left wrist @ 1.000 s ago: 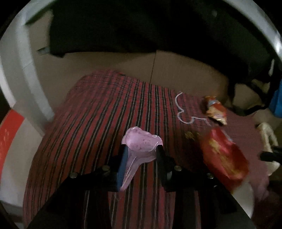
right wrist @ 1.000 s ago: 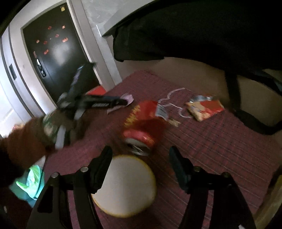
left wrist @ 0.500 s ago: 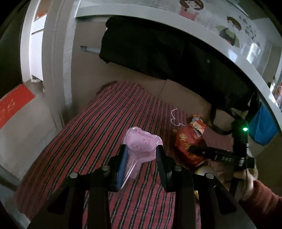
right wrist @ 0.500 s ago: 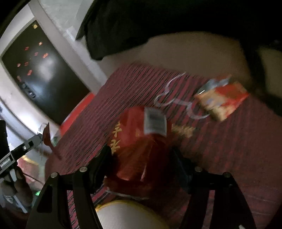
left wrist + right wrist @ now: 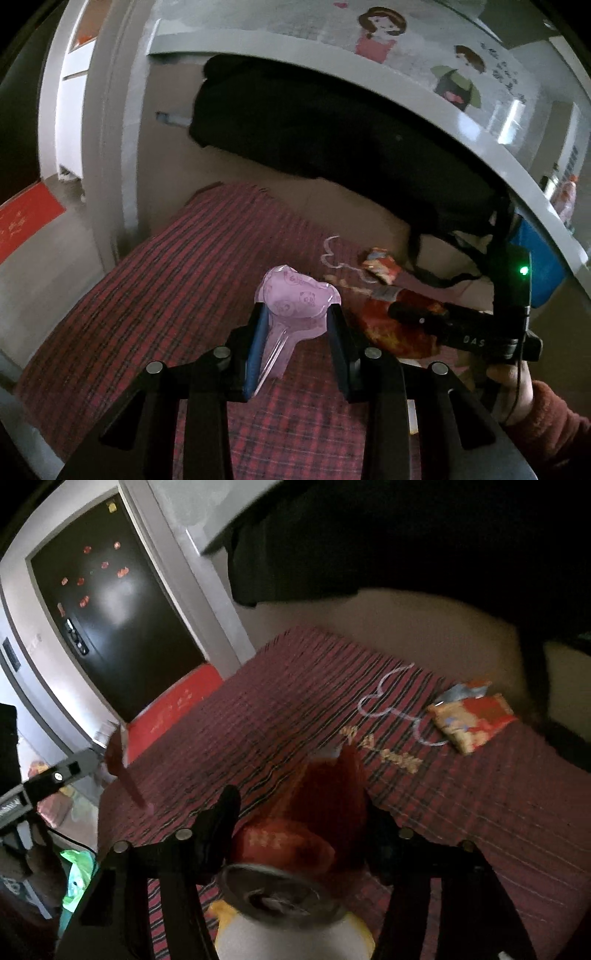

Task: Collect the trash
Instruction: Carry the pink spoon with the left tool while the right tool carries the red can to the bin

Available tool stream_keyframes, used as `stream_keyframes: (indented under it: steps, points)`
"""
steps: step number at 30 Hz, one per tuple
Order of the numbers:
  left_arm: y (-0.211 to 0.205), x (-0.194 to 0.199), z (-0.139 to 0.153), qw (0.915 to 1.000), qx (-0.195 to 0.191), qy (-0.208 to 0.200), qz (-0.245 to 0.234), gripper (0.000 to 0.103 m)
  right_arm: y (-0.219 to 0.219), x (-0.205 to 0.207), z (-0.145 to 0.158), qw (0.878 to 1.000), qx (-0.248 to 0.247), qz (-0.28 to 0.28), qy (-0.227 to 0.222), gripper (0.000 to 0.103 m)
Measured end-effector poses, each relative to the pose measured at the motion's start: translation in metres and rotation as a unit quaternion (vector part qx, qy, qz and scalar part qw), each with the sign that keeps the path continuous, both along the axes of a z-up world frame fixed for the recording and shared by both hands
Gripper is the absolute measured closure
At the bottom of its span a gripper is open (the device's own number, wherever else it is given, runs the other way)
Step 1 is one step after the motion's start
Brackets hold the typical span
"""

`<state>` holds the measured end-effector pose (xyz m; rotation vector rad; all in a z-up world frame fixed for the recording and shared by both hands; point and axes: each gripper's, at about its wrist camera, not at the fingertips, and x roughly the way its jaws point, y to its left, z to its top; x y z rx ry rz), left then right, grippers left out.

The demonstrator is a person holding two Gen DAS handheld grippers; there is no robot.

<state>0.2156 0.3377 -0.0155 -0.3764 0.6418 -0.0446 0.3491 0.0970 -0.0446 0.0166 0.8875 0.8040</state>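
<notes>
My left gripper (image 5: 297, 314) is shut on a pink plastic wrapper (image 5: 295, 295) with panda prints, held above the red striped cloth (image 5: 166, 295). My right gripper (image 5: 299, 801) is shut on a crumpled red snack bag (image 5: 310, 812), its silver open end towards the camera; the bag also shows in the left wrist view (image 5: 399, 325) with the right gripper's body over it. A small red and yellow snack packet (image 5: 472, 720) lies on the cloth by the far edge, also in the left wrist view (image 5: 380, 264). A clear plastic strip (image 5: 391, 705) lies beside it.
A black garment (image 5: 332, 140) hangs over the back wall under a white shelf. A round white and yellow object (image 5: 291, 938) sits just below the right gripper. A dark door (image 5: 107, 602) and red floor mat (image 5: 173, 705) are left. Yellow crumbs (image 5: 384, 751) dot the cloth.
My right gripper closed on the red snack bag and lifted it. My left gripper, still holding the pink wrapper, rose and drew back from the cloth.
</notes>
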Motion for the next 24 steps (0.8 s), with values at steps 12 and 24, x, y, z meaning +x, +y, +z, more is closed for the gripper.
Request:
stream_keyframes:
  steps: [12,24]
  points:
    - [-0.051,0.002,0.016,0.9994,0.004,-0.019,-0.030,0.069,-0.072,-0.022,0.030,0.999,0.019,-0.032,-0.023,0.051]
    - [-0.119,-0.004,0.051,0.9963,0.033,-0.059,-0.053,0.070,-0.133,-0.051,0.082,0.993,0.041,-0.067,-0.086,0.051]
